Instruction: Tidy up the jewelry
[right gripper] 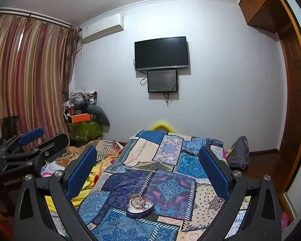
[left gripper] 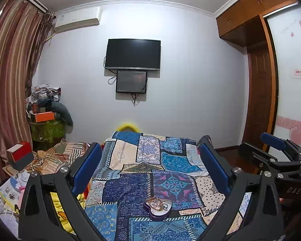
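Jewelry [left gripper: 158, 203] lies heaped inside the heart-shaped tin [left gripper: 150, 213] on the bed [left gripper: 130, 156]; both claws, left claw [left gripper: 150, 167] and right claw [right gripper: 148, 172], hover above it, spread wide and empty.

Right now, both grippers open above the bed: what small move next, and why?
Probably lower one gripper, perhaps the right gripper, toward the heart-shaped tin on the patchwork quilt: jewelry lies tangled inside it, and both it and the left gripper hold nothing.
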`<act>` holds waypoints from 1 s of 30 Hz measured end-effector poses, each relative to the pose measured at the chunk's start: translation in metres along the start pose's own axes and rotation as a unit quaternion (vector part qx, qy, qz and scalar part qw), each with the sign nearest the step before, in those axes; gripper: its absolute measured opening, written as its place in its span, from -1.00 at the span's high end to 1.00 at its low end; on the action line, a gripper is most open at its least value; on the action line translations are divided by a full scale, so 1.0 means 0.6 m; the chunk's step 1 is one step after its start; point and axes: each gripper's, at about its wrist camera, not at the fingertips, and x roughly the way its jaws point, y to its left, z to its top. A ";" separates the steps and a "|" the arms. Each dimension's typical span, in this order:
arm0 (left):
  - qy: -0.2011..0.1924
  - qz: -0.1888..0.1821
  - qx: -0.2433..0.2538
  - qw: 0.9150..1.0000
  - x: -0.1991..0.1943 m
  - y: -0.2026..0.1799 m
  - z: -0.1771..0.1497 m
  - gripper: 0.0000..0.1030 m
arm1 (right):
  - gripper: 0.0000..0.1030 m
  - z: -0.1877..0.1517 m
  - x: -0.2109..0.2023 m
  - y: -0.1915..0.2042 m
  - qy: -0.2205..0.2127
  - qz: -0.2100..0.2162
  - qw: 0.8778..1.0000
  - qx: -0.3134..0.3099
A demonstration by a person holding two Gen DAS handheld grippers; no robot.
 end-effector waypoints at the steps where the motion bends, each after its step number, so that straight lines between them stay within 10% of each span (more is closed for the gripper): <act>1: 0.001 0.000 0.001 1.000 0.001 -0.001 -0.001 -0.93 | -0.96 -0.001 0.001 -0.001 0.001 -0.001 1.000 0.000; 30: 0.017 -0.009 0.003 1.000 0.015 -0.011 -0.011 -0.97 | -0.96 0.003 -0.004 -0.008 0.011 -0.007 1.000 0.002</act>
